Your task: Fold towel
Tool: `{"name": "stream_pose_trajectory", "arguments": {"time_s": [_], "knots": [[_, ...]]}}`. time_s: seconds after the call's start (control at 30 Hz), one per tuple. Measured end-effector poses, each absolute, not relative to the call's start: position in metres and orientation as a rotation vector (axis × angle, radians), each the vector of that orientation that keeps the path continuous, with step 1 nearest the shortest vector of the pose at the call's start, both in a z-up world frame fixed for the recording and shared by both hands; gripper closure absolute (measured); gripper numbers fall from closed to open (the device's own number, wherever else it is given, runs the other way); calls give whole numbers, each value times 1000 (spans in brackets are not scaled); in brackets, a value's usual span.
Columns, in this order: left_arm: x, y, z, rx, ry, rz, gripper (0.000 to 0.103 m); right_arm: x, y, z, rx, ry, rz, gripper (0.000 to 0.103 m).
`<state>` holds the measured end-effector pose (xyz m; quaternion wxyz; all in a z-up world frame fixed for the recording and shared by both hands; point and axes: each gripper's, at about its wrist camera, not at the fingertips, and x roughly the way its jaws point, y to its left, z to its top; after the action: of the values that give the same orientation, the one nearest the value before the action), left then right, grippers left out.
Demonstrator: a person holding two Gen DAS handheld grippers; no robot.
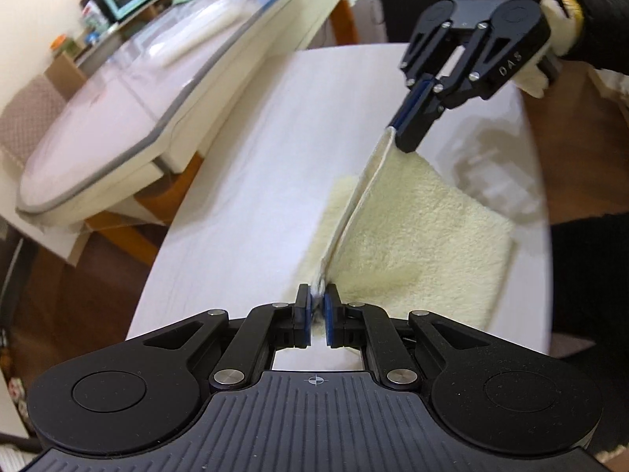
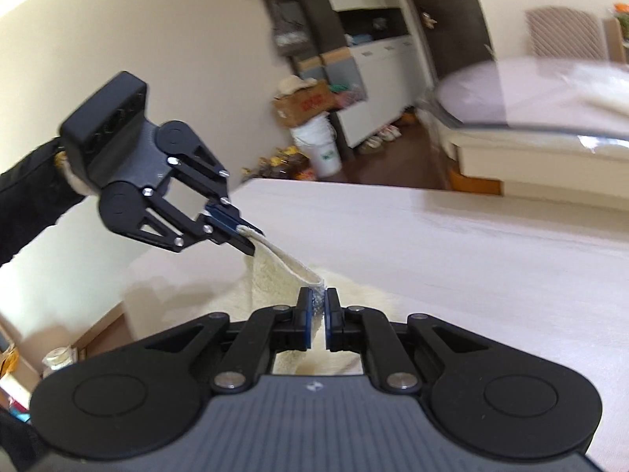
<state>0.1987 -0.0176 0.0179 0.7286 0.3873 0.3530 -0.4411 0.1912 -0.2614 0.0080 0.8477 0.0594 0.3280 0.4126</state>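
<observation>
The left gripper [image 1: 317, 302] has its fingers [image 1: 303, 306] clenched on one corner of the towel [image 1: 412, 228]. The right gripper [image 1: 397, 128] grasps the other corner of the same hemmed edge. That edge is stretched taut between them, lifted above the white table [image 1: 243, 181], while the rest of the cream towel lies flat on it below.

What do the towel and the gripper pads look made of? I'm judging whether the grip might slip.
The towel looks like cream terry cotton or similar: a fluffy looped pile with a flat woven hem stretched between the grippers. The pads of the left gripper look like blue rubber or foam, matte, set in black plastic fingers; which one is unclear. The right gripper shows the same blue lining.
</observation>
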Motion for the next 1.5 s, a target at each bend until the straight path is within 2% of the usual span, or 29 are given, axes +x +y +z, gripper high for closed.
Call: {"name": "stream_pose_trajectory", "arguments": {"time_s": [0.17,0.27,0.33,0.4,0.63,1.03,1.3,1.5], "knots": [[212,-24,-8,843,824,-964,94,213,-258,-11,85,744,822,96],[219,-19,-10,782,812,-939,81,211,-258,-17,63,732,783,91],[223,-15,-8,753,801,-908,60,201,-263,-18,56,709,761,89],[229,-10,-4,716,787,-859,55,191,-273,-15,46,672,740,86],[215,-3,7,626,738,-790,56,168,-254,-8,-36,634,793,86],[217,-16,-17,641,714,-757,54,164,-244,-23,-93,678,771,86],[186,-2,6,642,666,-681,57,89,-242,8,-145,606,867,85],[136,3,8,659,679,-696,55,49,-233,-12,-276,638,835,86]]}}
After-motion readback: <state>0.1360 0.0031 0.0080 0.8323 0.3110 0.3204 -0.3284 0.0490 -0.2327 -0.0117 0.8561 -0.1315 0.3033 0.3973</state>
